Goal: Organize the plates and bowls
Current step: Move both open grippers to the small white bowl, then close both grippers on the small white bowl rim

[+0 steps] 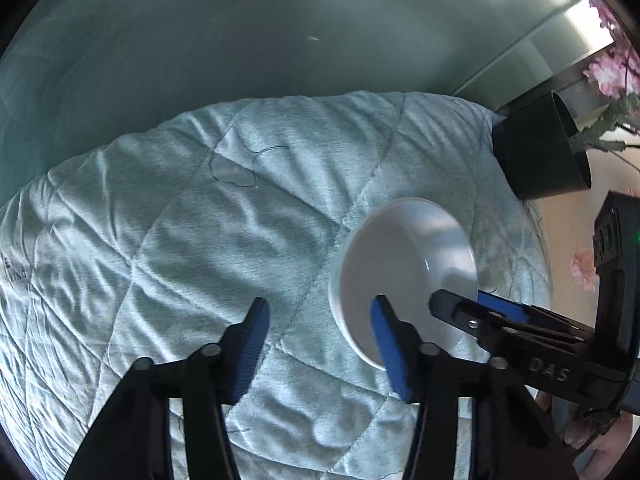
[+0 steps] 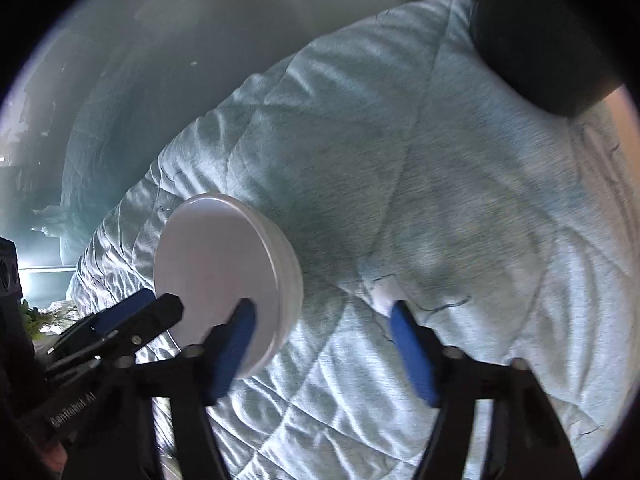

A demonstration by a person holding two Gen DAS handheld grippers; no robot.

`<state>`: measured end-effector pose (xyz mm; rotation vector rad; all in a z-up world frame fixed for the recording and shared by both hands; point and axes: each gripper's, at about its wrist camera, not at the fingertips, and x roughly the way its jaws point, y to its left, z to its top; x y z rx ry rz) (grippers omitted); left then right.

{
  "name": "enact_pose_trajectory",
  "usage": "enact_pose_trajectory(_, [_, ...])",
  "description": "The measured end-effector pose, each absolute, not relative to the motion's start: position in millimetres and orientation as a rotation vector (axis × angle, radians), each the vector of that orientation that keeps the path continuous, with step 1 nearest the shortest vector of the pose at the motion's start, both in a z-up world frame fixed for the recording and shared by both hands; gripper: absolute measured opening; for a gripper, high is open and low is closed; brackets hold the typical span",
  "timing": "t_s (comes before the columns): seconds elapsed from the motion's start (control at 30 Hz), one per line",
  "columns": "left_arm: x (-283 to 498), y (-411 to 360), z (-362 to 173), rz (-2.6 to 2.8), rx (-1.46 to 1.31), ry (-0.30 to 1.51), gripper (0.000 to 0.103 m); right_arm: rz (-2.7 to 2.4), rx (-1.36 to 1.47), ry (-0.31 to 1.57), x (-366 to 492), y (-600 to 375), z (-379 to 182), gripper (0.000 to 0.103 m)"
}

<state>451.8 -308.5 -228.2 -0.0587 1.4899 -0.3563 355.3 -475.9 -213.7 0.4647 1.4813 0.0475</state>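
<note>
A white bowl [image 1: 404, 272] lies on the pale green quilt [image 1: 200, 220]; in the right wrist view the bowl [image 2: 224, 256] shows at lower left. My left gripper [image 1: 320, 320] is open, its right finger in front of the bowl's near rim, nothing between the fingers. My right gripper [image 2: 322, 320] is open, its left finger in front of the bowl's rim. From the left wrist view the right gripper's fingers [image 1: 496, 312] reach in at the bowl's right edge. From the right wrist view the left gripper's fingers [image 2: 132, 320] reach the bowl's left edge. No plates are in view.
A black flower pot [image 1: 544, 148] with pink flowers [image 1: 612, 68] stands at the quilt's far right corner; it shows as a dark shape in the right wrist view [image 2: 532, 40]. A grey-green wall [image 1: 280, 20] rises behind the quilt.
</note>
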Motion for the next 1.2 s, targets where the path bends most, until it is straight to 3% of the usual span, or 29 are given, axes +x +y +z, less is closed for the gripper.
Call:
enact_pose_trajectory(0.07, [452,-313,-231,-0.358,-0.039,1.497,0.037,0.039,0.444,1.487,357,-471,-215,0.037])
enact_pose_trajectory(0.13, [452,-316,-236,-0.363,-0.039,1.507,0.021,0.044,0.443,1.491,357,-468,-215,0.027])
enact_pose_trajectory(0.2, [453,-320,-238,-0.367,-0.057,1.515,0.016,0.059,0.431,1.488,360,-463,-213,0.021])
enact_pose_trajectory(0.23, [453,-323,-238,-0.371,-0.059,1.521,0.01,0.062,0.414,1.489,361,-459,-212,0.011])
enact_pose_trajectory(0.77, [437,-336,-218,-0.358,0.071,1.486,0.006,-0.048,0.318,1.452,353,-426,-202,0.007])
enact_pose_trajectory(1.2, [366,-311,-167,-0.367,0.037,1.45,0.006,-0.049,0.312,1.415,292,-418,-167,0.007])
